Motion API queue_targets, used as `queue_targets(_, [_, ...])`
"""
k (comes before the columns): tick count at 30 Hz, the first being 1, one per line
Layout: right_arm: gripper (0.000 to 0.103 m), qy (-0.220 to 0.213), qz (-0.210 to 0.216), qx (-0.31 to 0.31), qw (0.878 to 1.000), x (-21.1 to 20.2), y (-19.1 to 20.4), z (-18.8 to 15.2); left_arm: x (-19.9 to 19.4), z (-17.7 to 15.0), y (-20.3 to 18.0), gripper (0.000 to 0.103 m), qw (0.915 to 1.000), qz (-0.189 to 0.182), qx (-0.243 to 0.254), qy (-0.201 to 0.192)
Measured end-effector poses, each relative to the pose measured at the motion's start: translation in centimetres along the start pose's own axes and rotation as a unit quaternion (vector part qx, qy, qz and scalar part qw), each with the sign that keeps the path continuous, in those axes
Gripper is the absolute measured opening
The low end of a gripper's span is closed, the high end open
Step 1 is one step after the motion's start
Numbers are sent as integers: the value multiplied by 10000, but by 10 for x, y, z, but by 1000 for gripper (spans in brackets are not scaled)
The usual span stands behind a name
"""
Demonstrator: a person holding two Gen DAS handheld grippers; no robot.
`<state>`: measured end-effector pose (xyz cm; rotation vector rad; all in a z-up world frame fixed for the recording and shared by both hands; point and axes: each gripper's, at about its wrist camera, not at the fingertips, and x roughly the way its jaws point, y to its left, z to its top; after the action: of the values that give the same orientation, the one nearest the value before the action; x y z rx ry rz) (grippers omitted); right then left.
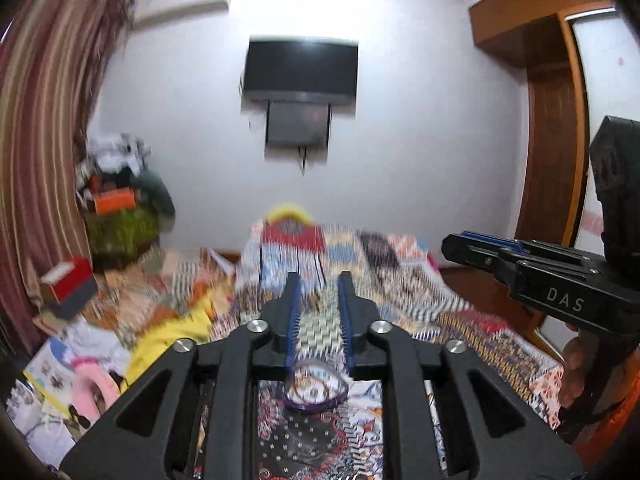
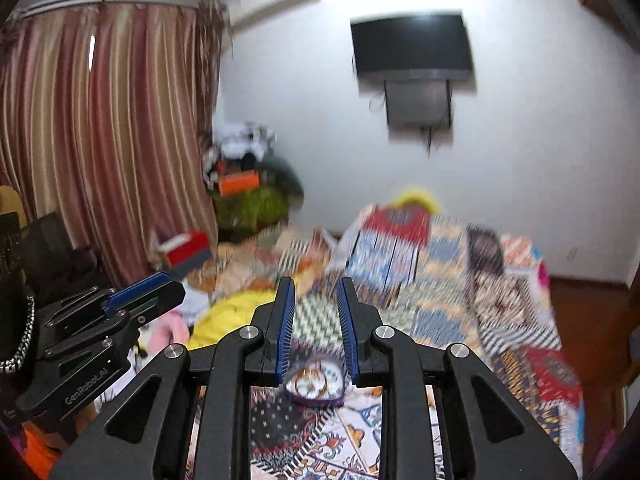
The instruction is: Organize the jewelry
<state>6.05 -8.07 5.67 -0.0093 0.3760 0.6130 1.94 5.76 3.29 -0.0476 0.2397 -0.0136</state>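
1. Jaws of both grippers are seen parted, with nothing held between the blue ribbed pads; the left gripper (image 1: 318,312) and the right gripper (image 2: 316,316) are raised above the bed, side by side.
2. A small heart-shaped dish with a purple rim (image 1: 316,390), apparently clear plastic, is located on the patterned patchwork bedspread (image 1: 460,320), low in each view below the finger roots.
3. Gold-coloured jewellery (image 2: 310,376), seemingly a chain or rings, is seen lying inside the dish; motion blur prevents closer identification.
4. The dish is judged light, rigid and smooth-walled, so slipping under a pinch is considered likely. A hold across the rim at its narrower span is advised.
5. The jewellery is judged fine, limp and prone to tangling; a hold on a bunched part is preferred.
6. The soft bedding is expected to give under pressure, so the dish may tip.
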Motion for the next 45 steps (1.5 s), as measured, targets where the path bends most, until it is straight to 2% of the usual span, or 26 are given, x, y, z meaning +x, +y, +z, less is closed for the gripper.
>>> queue_targets(2, [20, -320, -72, -9, 9995, -22, 7, 3, -17, 5, -6, 32, 9997, 59, 34, -235])
queue_targets(4, [24, -524, -123, 2, 9985, -36, 12, 3, -36, 8, -12, 36, 9987, 167, 52, -483])
queue_targets(6, [39, -731, -233, -9, 9971, -49, 17, 1, -47, 9, -13, 44, 9978, 239, 48, -616])
queue_targets(7, [49, -851, -340, -16, 9958, -56, 19, 0, -53, 9, -15, 53, 9971, 302, 44, -692])
queue_targets(10, [67, -1085, -604, -50, 9922, -64, 22, -5, -64, 7, -17, 65, 9952, 477, 43, -858])
queue_targets(12, [77, -1189, -754, -17, 9900, -67, 23, -7, -68, 6, -16, 82, 9945, 557, 23, -887])
queue_targets(13, [83, -1218, -817, 6, 9892, -68, 23, -9, -70, 5, -15, 94, 9939, 608, -4, -923])
queue_targets(14, [85, -1243, -867, 25, 9885, -71, 24, -9, -72, 4, -14, 97, 9934, 629, -20, -955])
queue_targets(17, [91, -1255, -1010, 31, 9869, -74, 25, -9, -75, 3, -11, 101, 9924, 732, -56, -988])
queue_targets(19, [103, -1270, -1099, 25, 9858, -75, 27, -9, -75, 3, -8, 102, 9922, 770, -112, -969])
queue_targets(26, [103, -1283, -1188, -114, 9845, -77, 31, -15, -82, -4, -9, 102, 9927, 812, -174, -870])
queue_targets(45, [103, -1082, -1110, -53, 9879, -78, 27, -20, -73, -8, -11, 102, 9937, 851, -114, -715])
